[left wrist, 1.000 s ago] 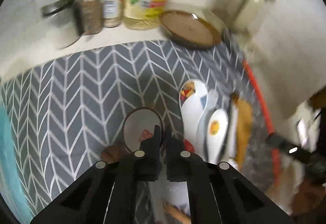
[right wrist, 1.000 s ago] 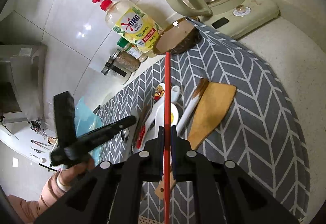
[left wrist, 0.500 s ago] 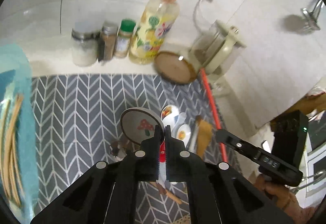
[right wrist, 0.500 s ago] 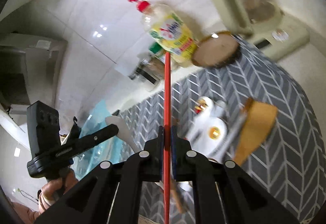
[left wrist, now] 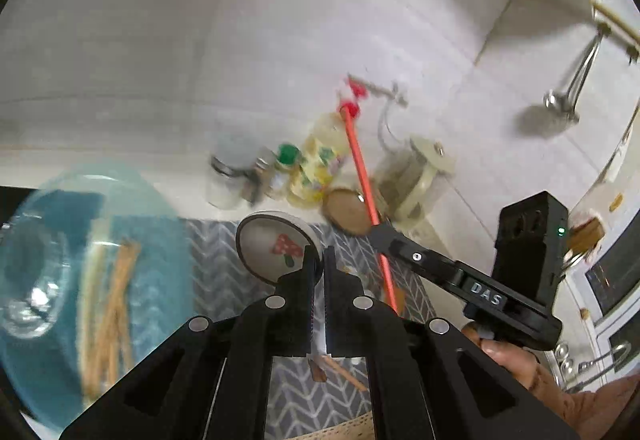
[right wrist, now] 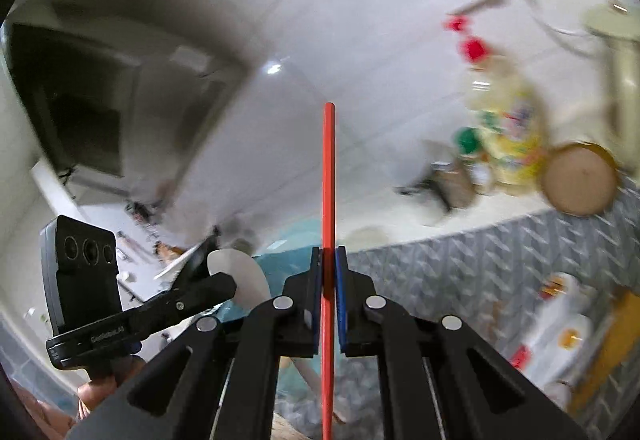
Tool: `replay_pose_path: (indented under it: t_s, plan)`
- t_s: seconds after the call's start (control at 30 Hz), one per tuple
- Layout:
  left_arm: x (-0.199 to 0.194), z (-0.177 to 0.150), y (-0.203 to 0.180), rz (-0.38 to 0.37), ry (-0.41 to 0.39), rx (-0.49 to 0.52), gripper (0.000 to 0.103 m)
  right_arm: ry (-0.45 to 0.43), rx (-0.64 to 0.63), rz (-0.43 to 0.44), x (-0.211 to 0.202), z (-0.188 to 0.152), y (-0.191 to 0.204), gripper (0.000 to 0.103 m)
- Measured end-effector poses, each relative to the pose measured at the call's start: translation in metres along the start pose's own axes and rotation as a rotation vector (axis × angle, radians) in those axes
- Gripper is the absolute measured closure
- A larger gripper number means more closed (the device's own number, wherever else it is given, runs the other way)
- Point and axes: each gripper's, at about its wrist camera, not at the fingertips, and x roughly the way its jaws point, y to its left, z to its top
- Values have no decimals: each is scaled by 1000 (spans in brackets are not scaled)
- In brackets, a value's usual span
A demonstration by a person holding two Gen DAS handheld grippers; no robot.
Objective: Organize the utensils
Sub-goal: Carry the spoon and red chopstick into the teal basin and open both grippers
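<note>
My left gripper [left wrist: 318, 260] is shut on a white ceramic spoon with a mushroom print [left wrist: 272, 244] and holds it in the air above the grey chevron mat [left wrist: 216, 272]. The spoon also shows in the right wrist view [right wrist: 240, 276]. My right gripper [right wrist: 329, 260] is shut on a red chopstick [right wrist: 328, 176] that sticks straight up out of the jaws; it also shows in the left wrist view [left wrist: 362, 176]. More white spoons [right wrist: 560, 324] and a wooden spatula [right wrist: 608, 344] lie on the mat at the right.
A teal tray [left wrist: 120, 280] with wooden chopsticks [left wrist: 112, 304] lies at the left. Spice jars [left wrist: 276, 176], a yellow soap bottle [left wrist: 320, 168], a round wooden coaster [left wrist: 348, 216] and a cream kettle [left wrist: 416, 180] stand along the tiled back wall.
Both grippers have risen and swung left with their loads. The teal tray has come into the left wrist view and the spoons on the mat have slid to the right edge.
</note>
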Motion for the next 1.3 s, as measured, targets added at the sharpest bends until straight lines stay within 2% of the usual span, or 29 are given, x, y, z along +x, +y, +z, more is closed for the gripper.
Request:
replay_pose_path:
  t_s: [0.17, 0.27, 0.33, 0.43, 0.57, 0.67, 0.87, 0.93, 1.03, 1.2, 1.3]
  plan:
    - [-62, 8, 43, 76, -48, -10, 99, 32, -11, 103, 47, -4, 52, 96]
    - [-78, 8, 76, 147, -33, 1, 99, 63, 14, 123, 83, -19, 74, 96]
    - [-76, 7, 104, 180, 8, 17, 99, 93, 36, 114, 110, -32, 84, 96]
    - [-54, 1, 146, 213, 97, 31, 99, 160, 84, 59, 152, -55, 88, 96]
    - [-7, -9, 199, 207, 200, 19, 99, 255, 113, -89, 193, -82, 83, 96]
    - [22, -13, 221, 198, 251, -5, 98, 310, 117, -216, 212, -92, 73, 96]
    - [55, -20, 247, 190, 312, -57, 98, 426, 124, -394, 240, -97, 59, 96]
    - [62, -19, 254, 171, 334, -100, 97, 463, 120, -410, 248, -101, 59, 96]
    - [61, -16, 254, 219, 327, -95, 97, 494, 125, -439, 250, -107, 62, 96]
    - [47, -11, 248, 224, 283, -117, 97, 481, 130, -397, 239, -100, 68, 96]
    - [27, -2, 221, 206, 234, -95, 96, 390, 103, -324, 209, -75, 76, 96]
